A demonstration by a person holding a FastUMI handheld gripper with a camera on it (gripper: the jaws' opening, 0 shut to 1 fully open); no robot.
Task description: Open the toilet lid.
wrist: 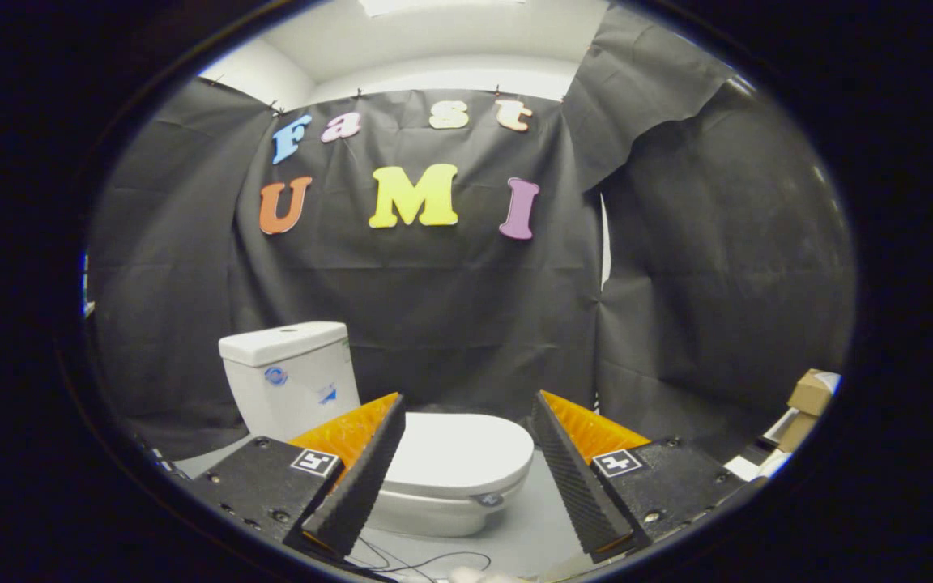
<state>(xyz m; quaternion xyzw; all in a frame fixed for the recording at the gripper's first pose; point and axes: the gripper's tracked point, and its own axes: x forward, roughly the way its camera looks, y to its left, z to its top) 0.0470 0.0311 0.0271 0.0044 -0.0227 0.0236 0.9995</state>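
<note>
The gripper (466, 478) hangs with its jaws spread wide and holding nothing; the two ribbed black fingers (357, 478) angle outward with a broad gap between them. Through that gap, ahead of the jaws and a little lower, sits the toilet (402, 441) on the floor (527, 526). Its lid (458, 449) is down flat on the seat, so the opening has not begun.

The relation the coming move likely turns on: the lid's rounded front edge points toward the jaws and slightly to their right, while the hinge end and the tank (292, 376) lie beyond the left finger. The lid's long axis thus runs from the tank, at the far left, out toward the gap. The jaws appear well apart from the lid, and would probably need to travel forward and down to get at the front lip.

The floor is pale grey, with thin dark cables (426, 560) trailing near the toilet's base. Black cloth closes the booth behind and to the sides, and cardboard boxes (808, 398) stand by the right wall.
</note>
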